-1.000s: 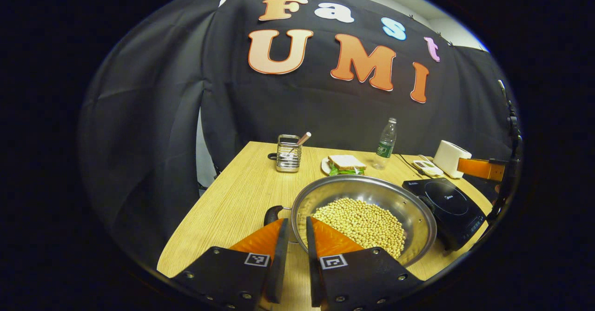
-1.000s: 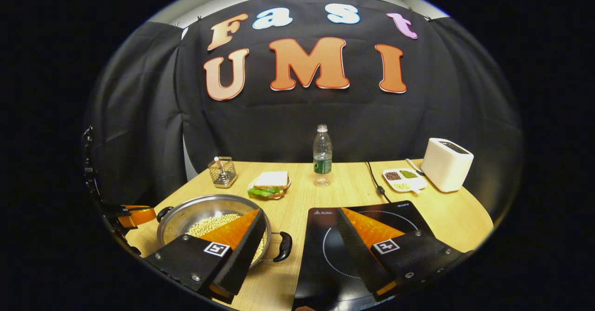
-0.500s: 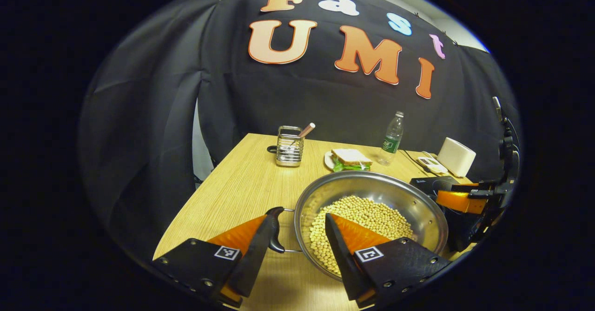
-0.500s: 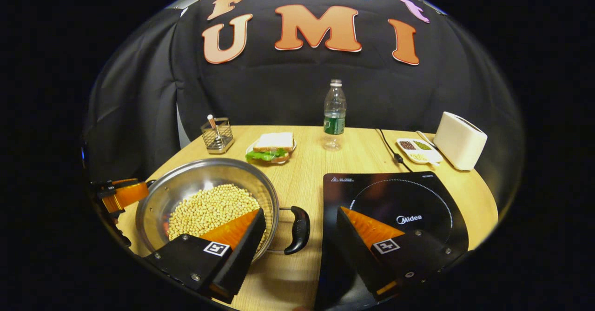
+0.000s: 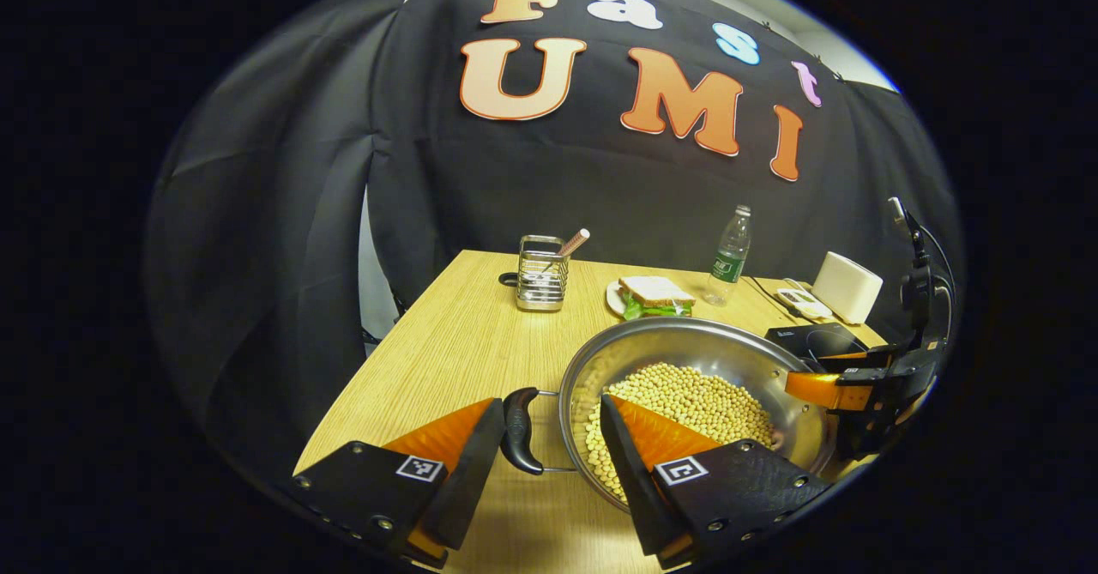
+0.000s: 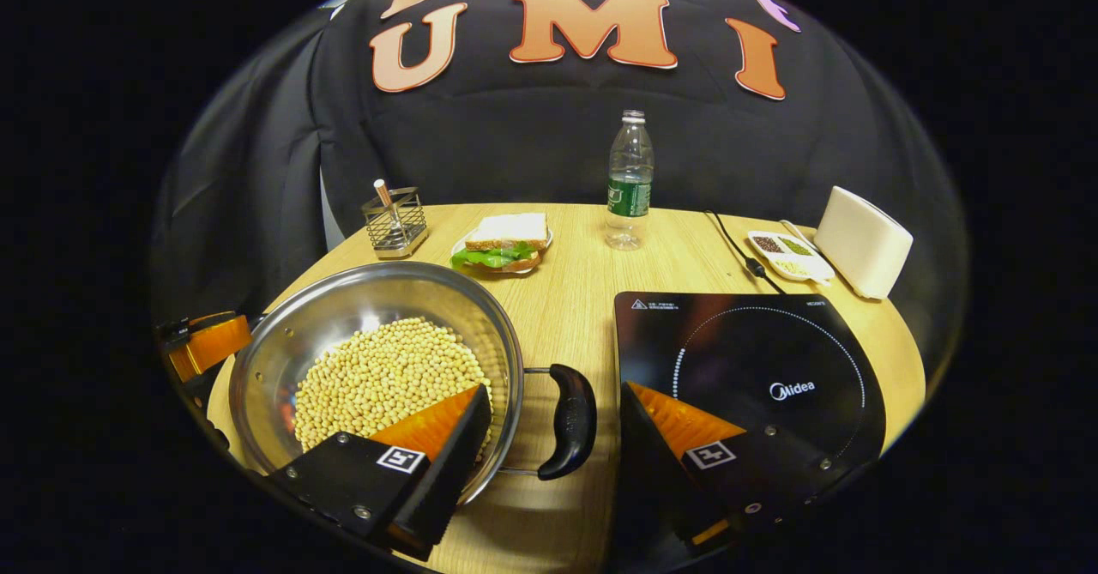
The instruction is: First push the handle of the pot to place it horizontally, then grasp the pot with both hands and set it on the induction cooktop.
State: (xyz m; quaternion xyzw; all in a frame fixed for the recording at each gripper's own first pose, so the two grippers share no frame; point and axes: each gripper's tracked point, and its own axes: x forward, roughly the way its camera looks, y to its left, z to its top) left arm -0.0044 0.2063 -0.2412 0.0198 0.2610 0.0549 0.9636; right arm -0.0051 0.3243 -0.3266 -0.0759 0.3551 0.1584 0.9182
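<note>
A steel pot (image 5: 678,347) holding soybeans (image 5: 695,398) sits on the wooden table, with a black handle on each side. In the left gripper view my left gripper (image 5: 549,426) is open, and the pot's left handle (image 5: 518,430) lies between its fingers, close to the left one. In the right gripper view my right gripper (image 6: 556,407) is open around the right handle (image 6: 571,419), with one finger over the pot (image 6: 386,299) rim and the other over the black induction cooktop (image 6: 755,359). Each gripper shows across the pot: right gripper (image 5: 845,389), left gripper (image 6: 204,342).
At the back of the table stand a wire utensil holder (image 6: 395,222), a sandwich on a plate (image 6: 504,244), a water bottle (image 6: 629,184), a small tray of beans (image 6: 785,252) and a white box-shaped appliance (image 6: 862,239). A black cord (image 6: 733,248) runs to the cooktop.
My left gripper opened from nearly shut and now straddles the left handle. Both grippers came down and closer to the pot, the right one closing in on the right handle.
</note>
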